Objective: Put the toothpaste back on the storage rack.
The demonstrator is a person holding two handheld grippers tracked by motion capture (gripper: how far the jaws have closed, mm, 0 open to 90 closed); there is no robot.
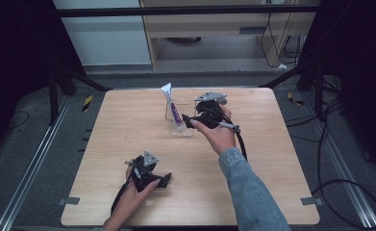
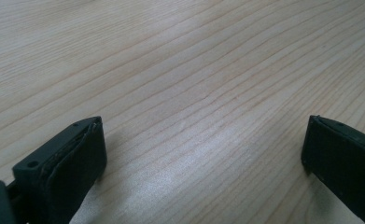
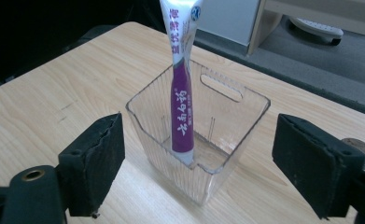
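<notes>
Purple-and-white tube [image 3: 182,98] seen standing tilted inside clear plastic bin [image 3: 245,126], cap end down on bin floor, flat white end leaning above rim; bin placed toward far middle of wooden table [image 1: 128,125]. Right gripper [image 1: 191,120] held just beside bin, jaws spread wide, nothing gripped, bin seen between and beyond them. Left gripper [image 1: 164,180] rested low over near table part, jaws wide, bare wood between them

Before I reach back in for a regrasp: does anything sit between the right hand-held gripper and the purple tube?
Yes. The clear bin's near wall stands between the open right hand-held gripper and the lower part of the purple tube. The tube's top rises above the rim, with nothing visible in front of it.
</notes>
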